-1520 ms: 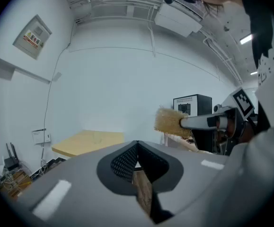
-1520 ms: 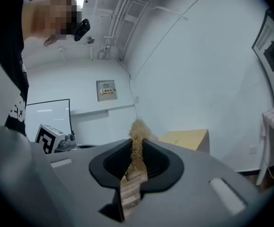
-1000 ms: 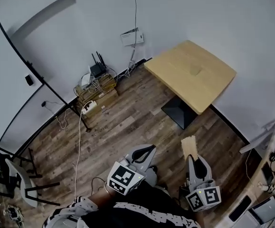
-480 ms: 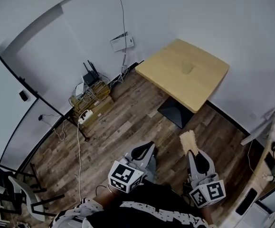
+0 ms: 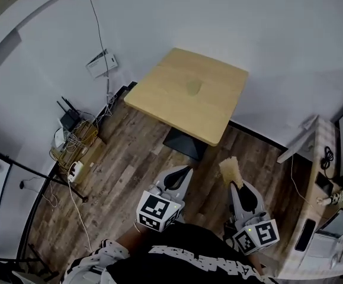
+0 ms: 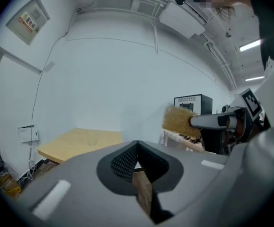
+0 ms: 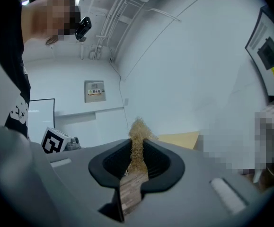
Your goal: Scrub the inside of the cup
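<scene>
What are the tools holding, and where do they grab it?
The right tool pinches a straw-coloured fibre scrubber by its near end; the bushy rest sticks out ahead. The left tool is shut on nothing.

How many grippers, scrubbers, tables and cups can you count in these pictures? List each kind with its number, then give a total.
Grippers: 2, the left gripper shut and empty, the right gripper shut on the scrubber
Scrubber: 1, a straw-coloured fibre scrubber
Table: 1, a wooden table
Cup: 1, a small clear cup standing on the table
Total: 5
</scene>
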Demonstrator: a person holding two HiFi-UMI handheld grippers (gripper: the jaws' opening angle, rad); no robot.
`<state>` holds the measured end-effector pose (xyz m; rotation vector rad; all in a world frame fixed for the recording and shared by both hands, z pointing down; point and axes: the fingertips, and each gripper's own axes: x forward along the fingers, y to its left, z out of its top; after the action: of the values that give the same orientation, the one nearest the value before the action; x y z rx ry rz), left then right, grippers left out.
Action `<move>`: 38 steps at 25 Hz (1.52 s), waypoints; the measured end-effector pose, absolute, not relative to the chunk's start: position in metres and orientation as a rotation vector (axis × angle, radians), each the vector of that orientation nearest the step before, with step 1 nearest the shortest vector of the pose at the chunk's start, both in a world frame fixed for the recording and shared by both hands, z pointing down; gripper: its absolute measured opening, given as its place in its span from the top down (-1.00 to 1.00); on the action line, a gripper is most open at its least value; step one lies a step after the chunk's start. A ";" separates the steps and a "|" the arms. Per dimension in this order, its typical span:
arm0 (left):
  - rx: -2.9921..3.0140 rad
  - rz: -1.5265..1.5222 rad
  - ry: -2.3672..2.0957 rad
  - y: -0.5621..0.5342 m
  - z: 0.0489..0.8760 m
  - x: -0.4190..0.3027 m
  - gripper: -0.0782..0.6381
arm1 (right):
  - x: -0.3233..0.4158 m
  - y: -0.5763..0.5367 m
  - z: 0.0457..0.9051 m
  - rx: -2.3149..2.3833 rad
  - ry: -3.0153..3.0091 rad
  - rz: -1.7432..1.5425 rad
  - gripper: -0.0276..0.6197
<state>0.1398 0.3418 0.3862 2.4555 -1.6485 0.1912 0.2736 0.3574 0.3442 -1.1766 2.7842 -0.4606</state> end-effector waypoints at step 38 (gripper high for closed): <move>2.518 0.153 -1.391 0.145 0.409 -0.054 0.70 | 0.102 0.165 0.355 -1.538 2.691 -0.511 0.66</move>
<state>-0.0541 0.1451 0.4091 2.5179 -1.3907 0.1533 0.1023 0.1645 0.3547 -1.5375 2.6911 -0.5106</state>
